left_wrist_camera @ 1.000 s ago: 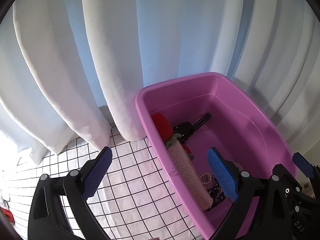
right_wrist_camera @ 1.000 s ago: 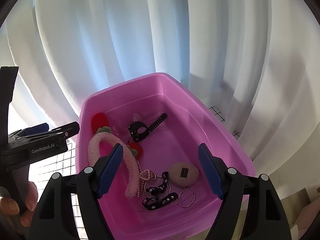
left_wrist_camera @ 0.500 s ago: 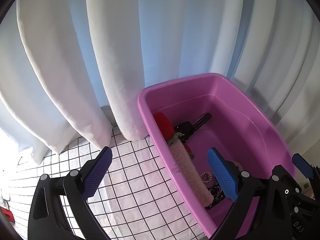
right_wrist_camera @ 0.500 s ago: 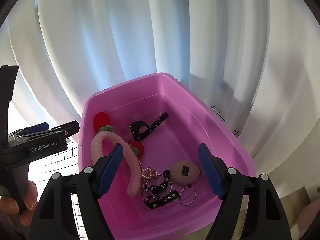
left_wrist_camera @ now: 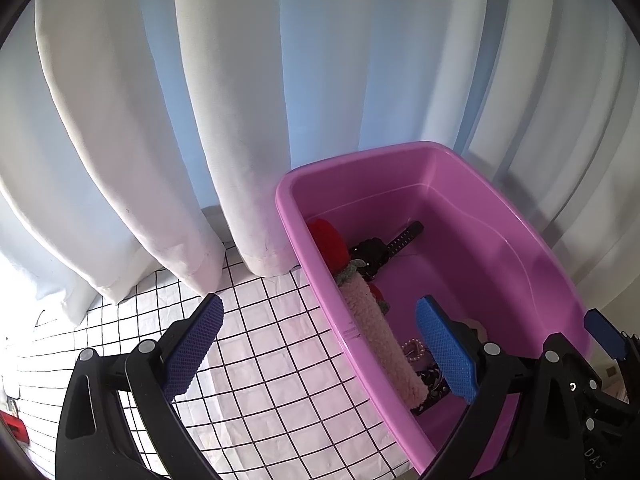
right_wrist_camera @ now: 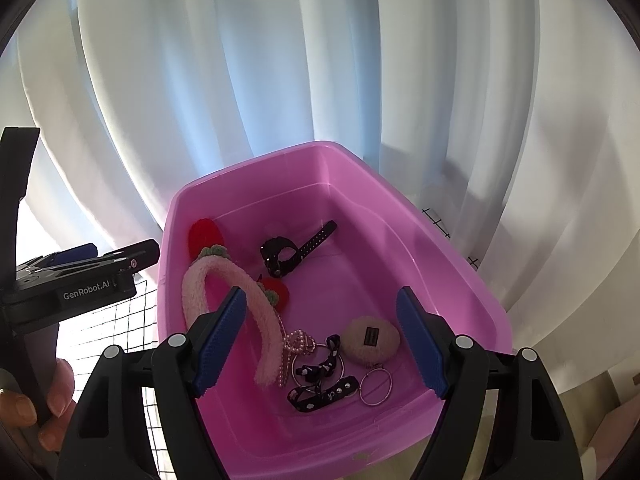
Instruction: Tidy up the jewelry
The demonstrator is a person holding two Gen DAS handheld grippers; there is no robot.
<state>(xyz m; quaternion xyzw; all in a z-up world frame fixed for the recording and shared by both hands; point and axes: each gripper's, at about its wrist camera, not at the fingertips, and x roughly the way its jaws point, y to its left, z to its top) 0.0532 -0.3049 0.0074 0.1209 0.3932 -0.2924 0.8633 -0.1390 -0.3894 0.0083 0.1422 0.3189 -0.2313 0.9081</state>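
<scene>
tub [right_wrist_camera: 460, 264] open on top, curtain [right_wrist_camera: 280, 60] close behind

White curtains [left_wrist_camera: 120, 128] hang in deep folds across the whole back of the scene, with pale blue light showing in the hollows between the folds. Their hems [left_wrist_camera: 256, 256] reach down to the far edge of the table and rest on a white cloth with a black grid [left_wrist_camera: 280, 344], which covers the tabletop. The cloth lies flat with a few soft creases. At the left edge of the left wrist view a small red object [left_wrist_camera: 12, 426] sits on the cloth; too little of it shows to say what it is. In the right wrist view, the grid cloth [right_wrist_camera: 436, 220] also peeks out beside the curtain folds [right_wrist_camera: 440, 92] on the right.
</scene>
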